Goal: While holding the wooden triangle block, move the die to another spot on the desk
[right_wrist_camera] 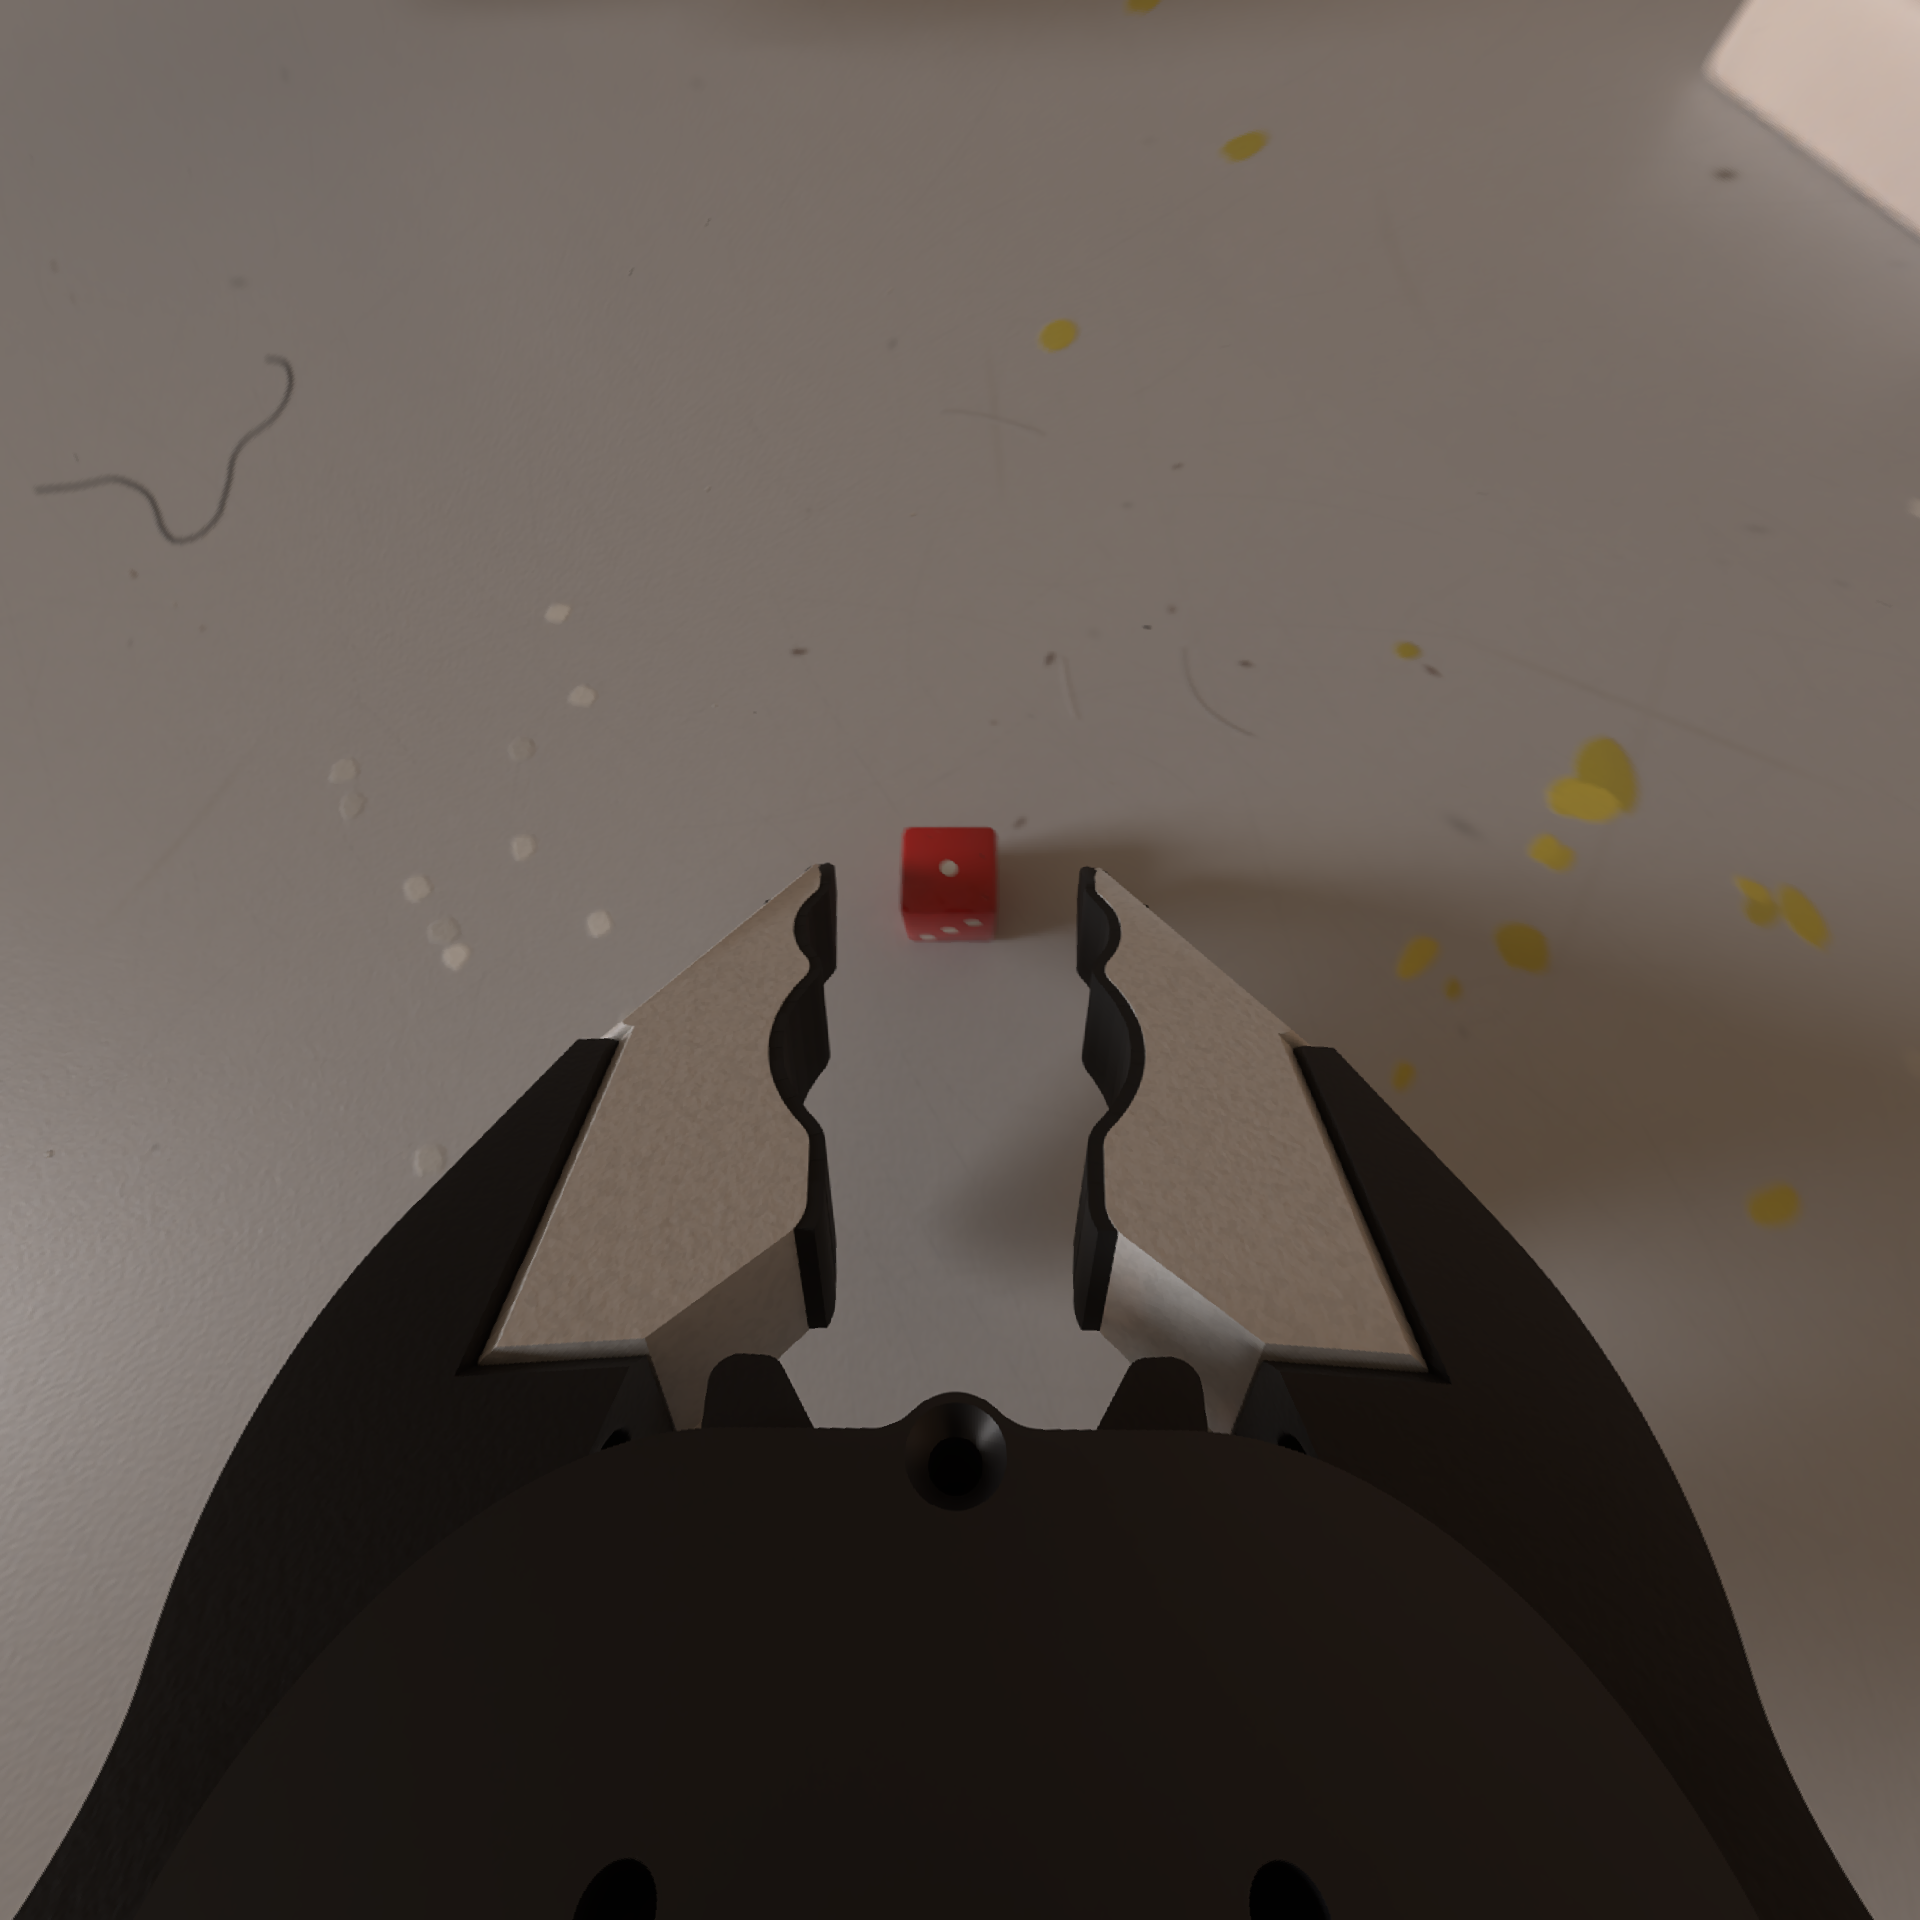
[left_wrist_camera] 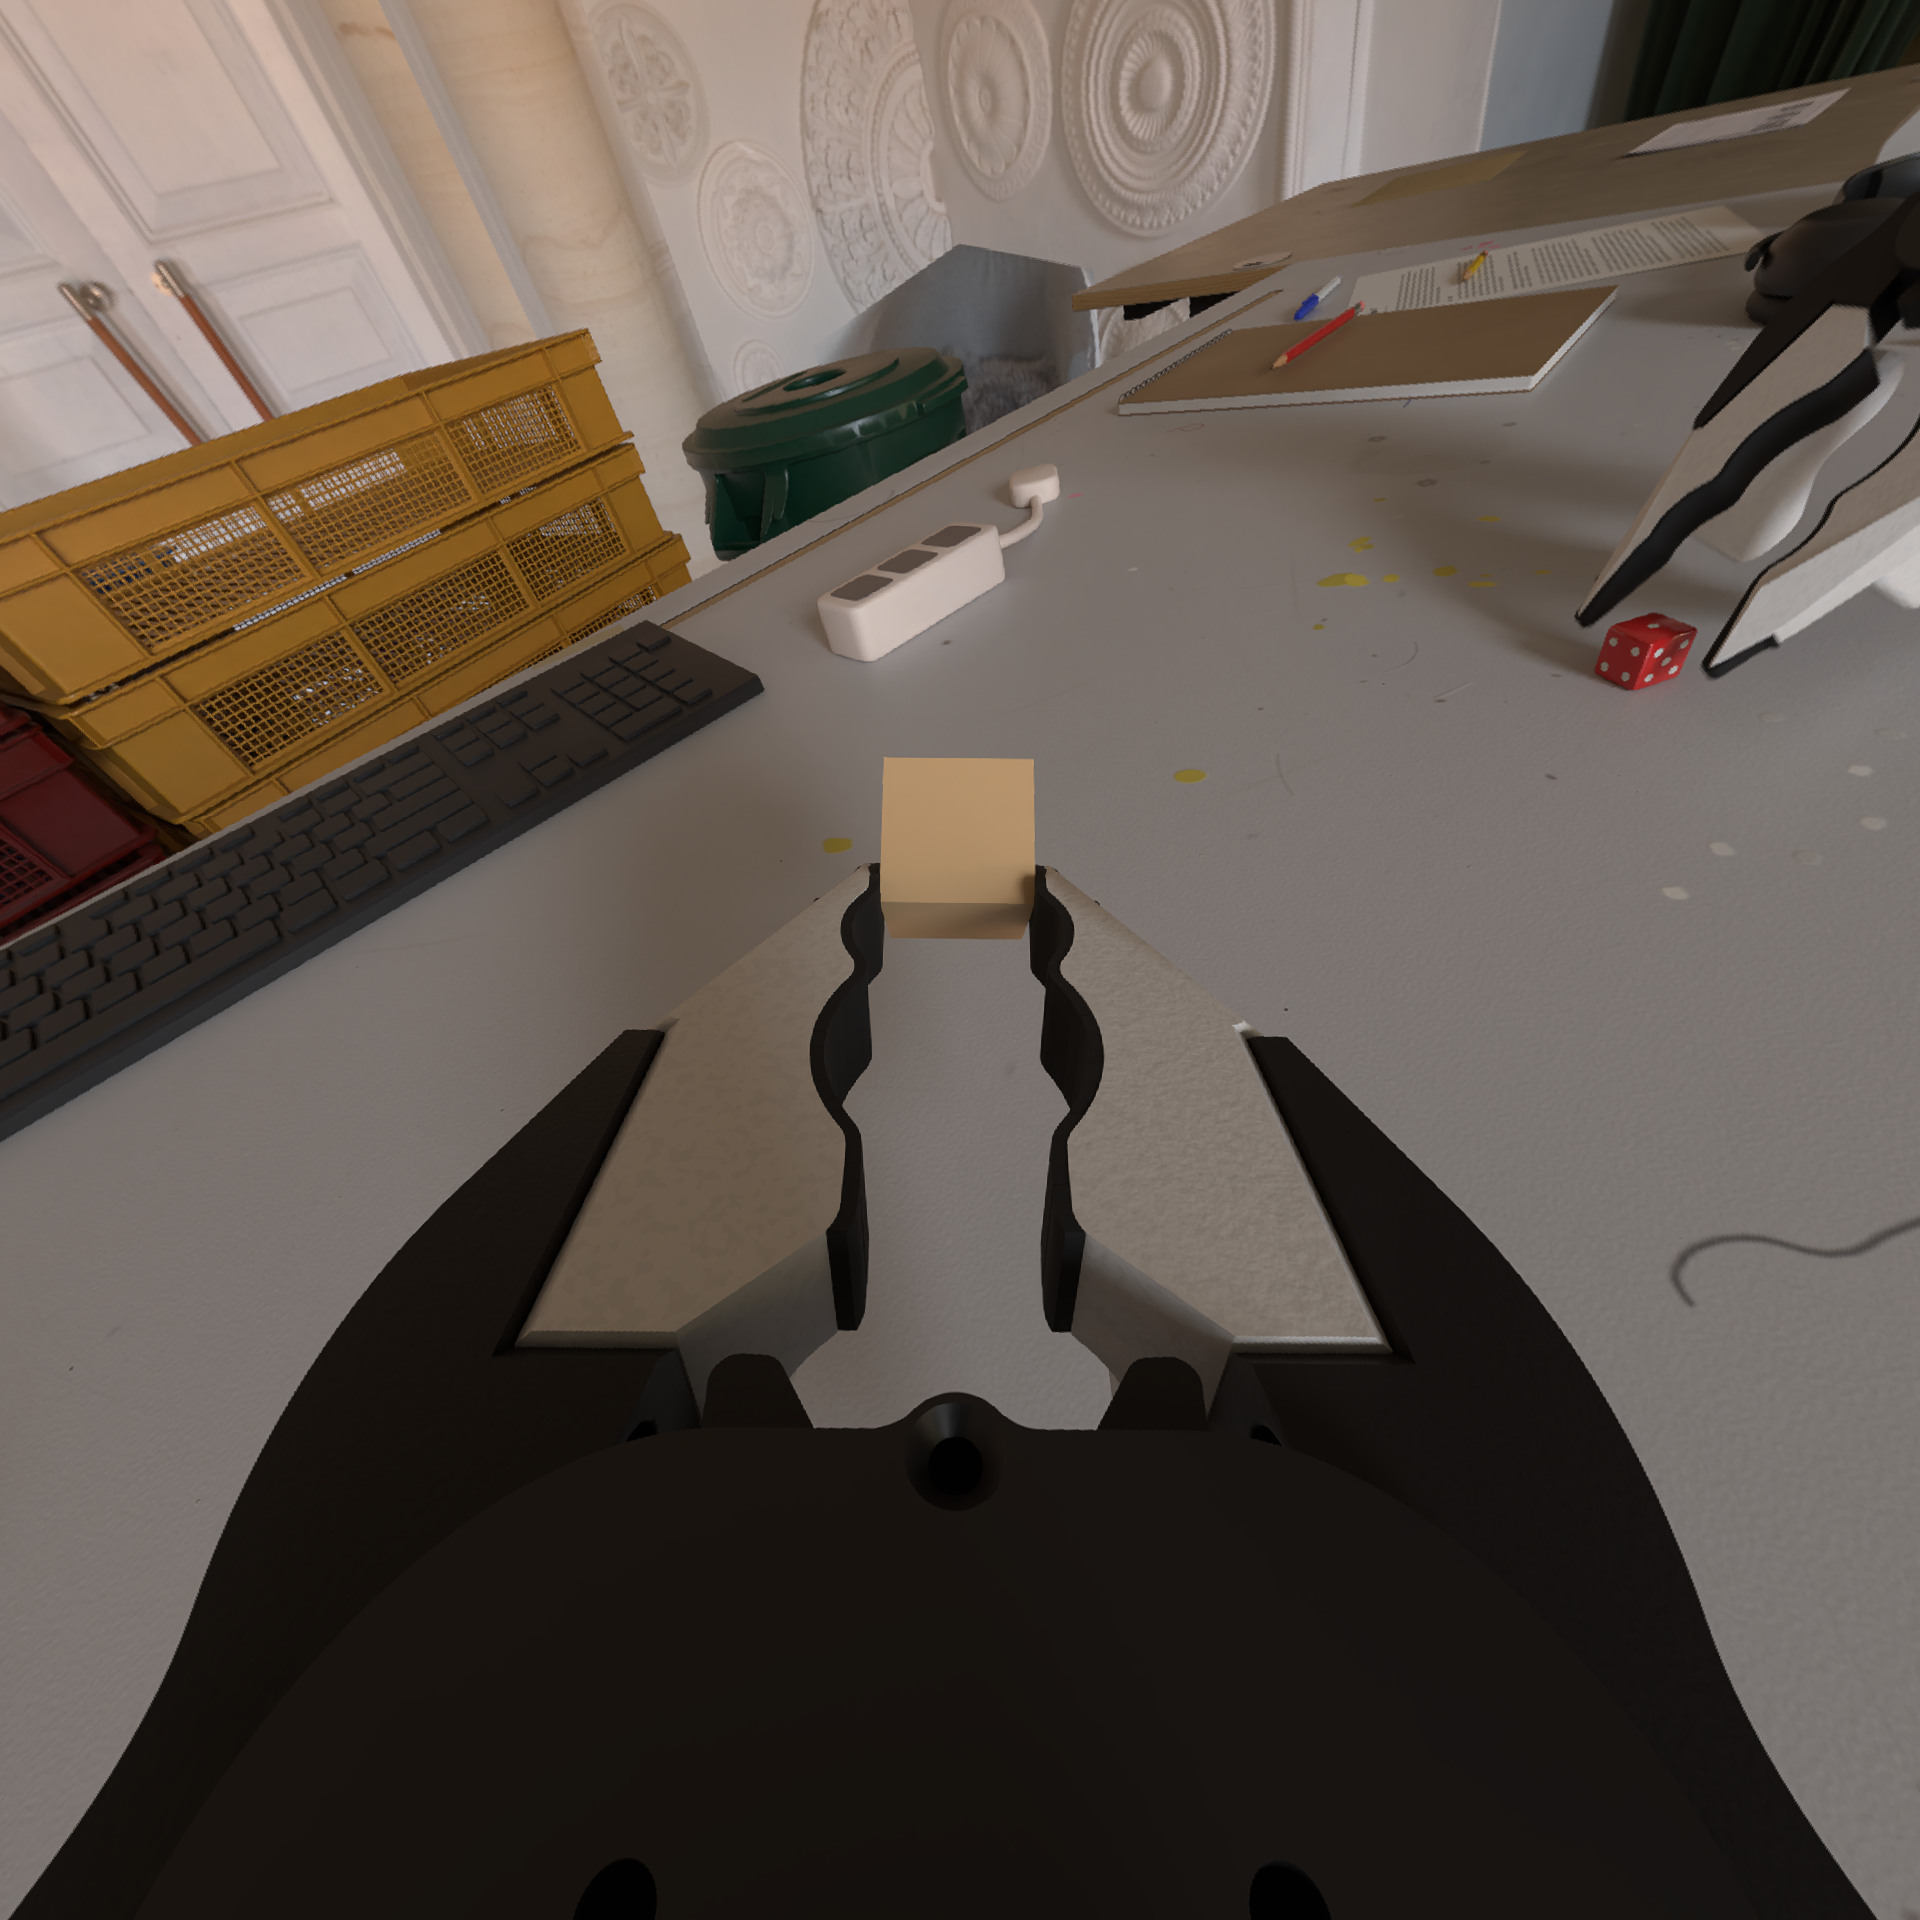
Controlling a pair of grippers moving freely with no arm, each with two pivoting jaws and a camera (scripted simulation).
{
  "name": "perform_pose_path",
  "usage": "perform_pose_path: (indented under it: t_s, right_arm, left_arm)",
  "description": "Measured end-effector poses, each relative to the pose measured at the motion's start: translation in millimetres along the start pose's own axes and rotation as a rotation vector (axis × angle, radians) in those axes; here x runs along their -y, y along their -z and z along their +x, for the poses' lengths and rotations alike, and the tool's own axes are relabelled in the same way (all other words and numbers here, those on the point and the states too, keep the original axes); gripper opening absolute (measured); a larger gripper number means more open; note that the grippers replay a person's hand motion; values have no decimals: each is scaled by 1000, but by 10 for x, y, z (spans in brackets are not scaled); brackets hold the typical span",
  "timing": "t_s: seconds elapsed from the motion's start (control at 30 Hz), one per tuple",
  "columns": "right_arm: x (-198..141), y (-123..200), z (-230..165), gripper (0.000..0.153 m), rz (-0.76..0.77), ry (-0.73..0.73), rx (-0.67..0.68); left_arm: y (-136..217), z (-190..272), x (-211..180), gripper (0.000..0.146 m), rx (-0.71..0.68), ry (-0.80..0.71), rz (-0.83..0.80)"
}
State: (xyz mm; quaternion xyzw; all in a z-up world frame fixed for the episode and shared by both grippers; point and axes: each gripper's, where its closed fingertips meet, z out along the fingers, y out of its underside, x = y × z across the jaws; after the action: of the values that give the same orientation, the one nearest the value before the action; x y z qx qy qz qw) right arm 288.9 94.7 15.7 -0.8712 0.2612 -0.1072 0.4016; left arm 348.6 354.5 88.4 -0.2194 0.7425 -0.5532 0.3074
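1. between the tips of the left gripper (left_wrist_camera: 956,899), one wooden triangle block (left_wrist_camera: 957,844) is clamped above the grey desk (left_wrist_camera: 1351,1039).
2. one red die (right_wrist_camera: 949,884) is seen resting on the desk, between the spread tips of the right gripper (right_wrist_camera: 954,912), untouched.
3. one keyboard (left_wrist_camera: 343,842), one power strip (left_wrist_camera: 909,590), one notebook (left_wrist_camera: 1382,358) and two yellow crates (left_wrist_camera: 312,540) are counted; no writing is legible.

Left wrist view bright, even, sharp; wide-angle bend twd edges; right wrist view dimmer, warm cast, soft shadow lower right on desk (right_wrist_camera: 1558,1039); no glare.
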Motion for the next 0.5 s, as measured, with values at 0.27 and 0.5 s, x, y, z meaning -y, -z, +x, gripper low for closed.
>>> perform_pose_path:
  t_s: [0.27,0.5]
  right_arm:
    - [-453,725,843,50,-17,-199,-450]
    - [-645,709,976,49,-52,-230,-485]
  left_arm:
    - [-10,6,-12,27,-5,0,-10]
    - [-4,-1,-6,27,-2,3,-4]
